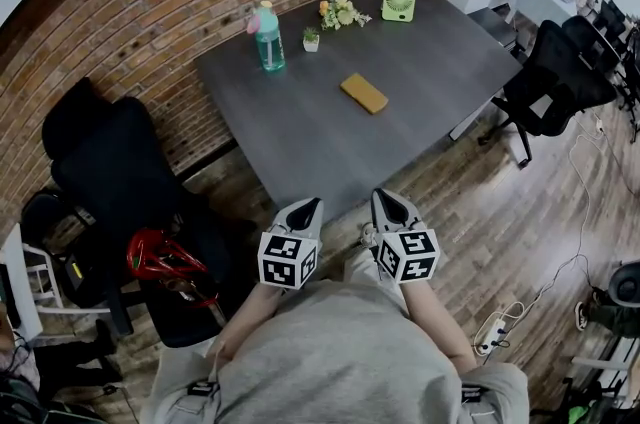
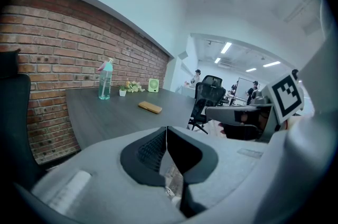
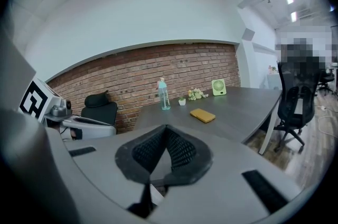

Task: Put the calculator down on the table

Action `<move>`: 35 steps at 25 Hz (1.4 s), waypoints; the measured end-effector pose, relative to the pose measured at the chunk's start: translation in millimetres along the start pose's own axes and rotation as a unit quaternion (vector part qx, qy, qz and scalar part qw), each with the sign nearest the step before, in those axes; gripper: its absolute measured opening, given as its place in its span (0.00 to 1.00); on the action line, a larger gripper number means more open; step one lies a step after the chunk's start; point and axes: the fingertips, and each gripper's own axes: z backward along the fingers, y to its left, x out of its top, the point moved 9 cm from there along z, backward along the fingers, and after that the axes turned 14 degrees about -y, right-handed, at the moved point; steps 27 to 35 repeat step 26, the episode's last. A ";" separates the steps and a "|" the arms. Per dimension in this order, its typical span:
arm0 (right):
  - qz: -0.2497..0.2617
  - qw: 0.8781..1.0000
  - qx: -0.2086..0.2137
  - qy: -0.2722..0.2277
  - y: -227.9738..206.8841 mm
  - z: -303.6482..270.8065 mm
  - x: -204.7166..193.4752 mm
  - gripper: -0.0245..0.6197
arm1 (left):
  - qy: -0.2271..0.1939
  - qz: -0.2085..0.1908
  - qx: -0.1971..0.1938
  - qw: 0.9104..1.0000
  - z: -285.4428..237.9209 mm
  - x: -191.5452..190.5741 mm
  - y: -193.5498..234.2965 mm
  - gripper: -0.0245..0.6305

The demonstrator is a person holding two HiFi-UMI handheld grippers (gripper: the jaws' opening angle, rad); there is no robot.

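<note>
While left gripper and right gripper sit clenched and empty short of table — calculator lies flat mid-table, well ahead, table's near edge between. Bottle, plant pot, fan beyond calculator.

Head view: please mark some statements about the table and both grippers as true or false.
1. The calculator lies flat on the table. True.
2. The right gripper holds the calculator. False: its jaws are shut on nothing.
3. The bottle stands upright. True.
4. The fan stands right next to the bottle. False: the flowers stand between them.
5. The left gripper is open. False: it is shut and empty.
</note>
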 end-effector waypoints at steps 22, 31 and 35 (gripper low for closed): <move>-0.006 1.000 0.008 -0.001 -5.2 -0.4 2.0 0.04 | 0.013 0.001 0.006 1.000 0.7 -5.0 -2.7 0.07; -0.006 1.000 0.008 -0.001 -6.2 -0.5 2.6 0.04 | 0.013 0.001 0.005 1.000 0.5 -4.9 -3.5 0.07; -0.006 1.000 0.008 -0.001 -6.2 -0.5 2.6 0.04 | 0.013 0.001 0.005 1.000 0.5 -4.9 -3.5 0.07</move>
